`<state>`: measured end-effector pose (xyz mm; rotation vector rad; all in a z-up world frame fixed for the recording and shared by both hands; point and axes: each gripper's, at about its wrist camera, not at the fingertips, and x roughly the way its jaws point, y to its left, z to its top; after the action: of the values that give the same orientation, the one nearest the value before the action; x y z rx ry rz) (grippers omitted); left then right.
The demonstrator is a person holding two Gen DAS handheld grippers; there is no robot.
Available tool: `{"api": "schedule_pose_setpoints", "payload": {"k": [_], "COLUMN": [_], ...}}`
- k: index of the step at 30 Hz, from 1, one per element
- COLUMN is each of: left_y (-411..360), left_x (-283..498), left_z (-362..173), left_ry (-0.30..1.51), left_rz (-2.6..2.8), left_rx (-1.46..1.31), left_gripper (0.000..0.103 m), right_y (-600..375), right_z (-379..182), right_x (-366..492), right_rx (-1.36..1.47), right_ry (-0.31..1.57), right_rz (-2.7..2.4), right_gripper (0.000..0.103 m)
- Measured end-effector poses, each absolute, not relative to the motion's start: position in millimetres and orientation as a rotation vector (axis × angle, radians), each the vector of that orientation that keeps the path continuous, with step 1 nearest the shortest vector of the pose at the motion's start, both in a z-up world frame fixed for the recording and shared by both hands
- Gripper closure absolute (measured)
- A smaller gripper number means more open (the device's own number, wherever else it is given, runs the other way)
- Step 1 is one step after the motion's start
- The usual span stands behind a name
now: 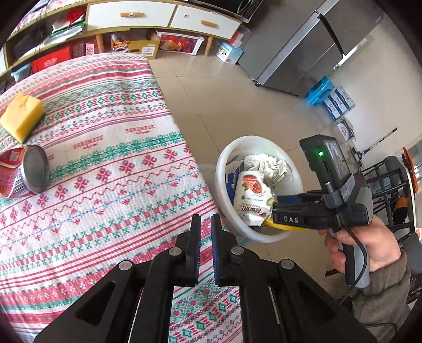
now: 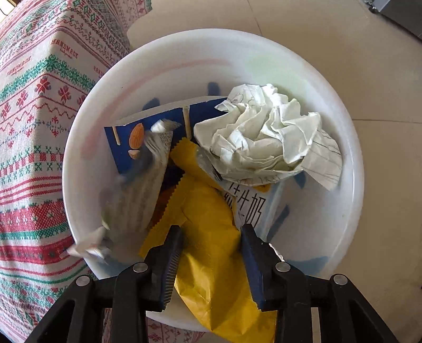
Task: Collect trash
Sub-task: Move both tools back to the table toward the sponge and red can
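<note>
white bin [image 2: 340, 147] beside the table holds crumpled paper [image 2: 266, 134] and yellow wrapper [image 2: 211, 224]

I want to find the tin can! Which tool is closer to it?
Left. The left tool hovers over the tablecloth where the can lies; the right tool is off the table, over the white bin.

Bare tablecloth [image 1: 110, 190] between can [image 1: 23, 171] and bin [image 1: 224, 184].

Beige tiled floor [image 1: 211, 87] — steel fridge [image 1: 298, 50], white-drawered sideboard [image 1: 163, 15].
</note>
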<state>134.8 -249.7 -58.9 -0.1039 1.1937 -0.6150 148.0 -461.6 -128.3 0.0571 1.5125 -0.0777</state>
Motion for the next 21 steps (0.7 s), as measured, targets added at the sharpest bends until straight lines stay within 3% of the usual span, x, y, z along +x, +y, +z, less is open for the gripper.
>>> {"api": "schedule_pose_setpoints", "payload": {"k": [5,18,21], "left_y": [-223.1,-159.9,-131.4], "left_x": [129.3,135.3,144.3], "left_z": [-48.7,-28.3,-26.1], "left_ry": [1.172,1.159,1.162], "left_rz": [-0.597,-0.480,-0.394], "left_rx": [-0.114,-0.167,-0.198], "left_gripper": [0.095,0.095,0.082], "right_y": [-463.8,-458.4,-436.4], "right_z": [-85.3,-38.6,-32.7], "right_x": [145.7,131.9,141.2], "right_rx": [0.142,0.193,0.192], "right_ry": [1.344,1.217,1.201], "right_rz": [-0.041,-0.060,-0.032], "right_gripper": [0.062,0.061,0.054]}}
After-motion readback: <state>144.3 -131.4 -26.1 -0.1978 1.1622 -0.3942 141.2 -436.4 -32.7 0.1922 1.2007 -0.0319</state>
